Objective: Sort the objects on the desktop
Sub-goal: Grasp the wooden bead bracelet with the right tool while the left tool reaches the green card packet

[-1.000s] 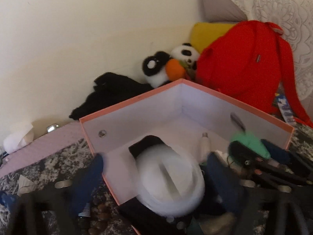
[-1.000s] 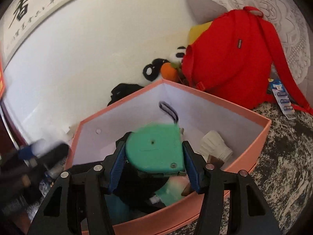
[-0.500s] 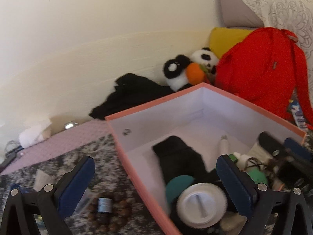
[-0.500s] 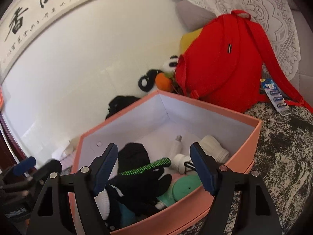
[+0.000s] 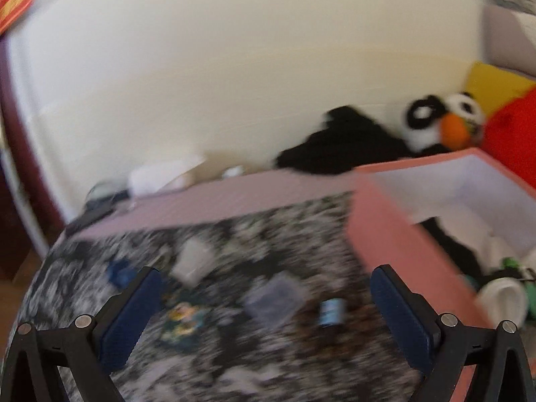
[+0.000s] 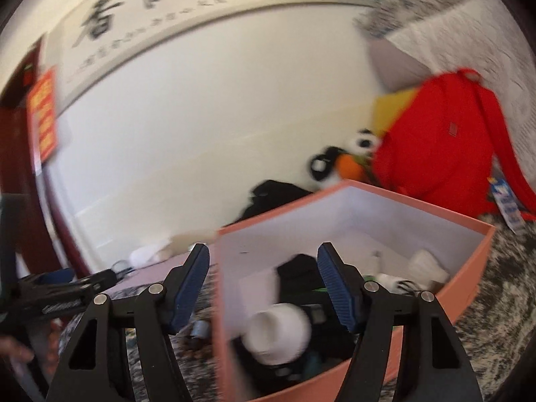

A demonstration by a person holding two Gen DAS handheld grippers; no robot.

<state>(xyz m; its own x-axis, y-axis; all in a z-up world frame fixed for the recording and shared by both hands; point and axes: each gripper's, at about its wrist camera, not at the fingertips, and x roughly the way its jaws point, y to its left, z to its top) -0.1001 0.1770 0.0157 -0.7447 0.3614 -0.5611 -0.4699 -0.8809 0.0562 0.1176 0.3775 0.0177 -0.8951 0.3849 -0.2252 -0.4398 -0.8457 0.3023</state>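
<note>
Both the left gripper (image 5: 264, 305) and right gripper (image 6: 264, 288) hang with jaws wide and empty over the mottled black-and-white counter (image 5: 254, 234), whose pink box (image 6: 469, 254) of sorted things sits toward the cream wall (image 5: 234, 67).

A salmon-pink box (image 6: 469, 264) (white inside) is sitting on a black-and-white mottled counter (image 5: 234, 351); a red backpack (image 6: 445, 154) and black-and-white plush panda (image 5: 435, 117) are showing far right.
</note>
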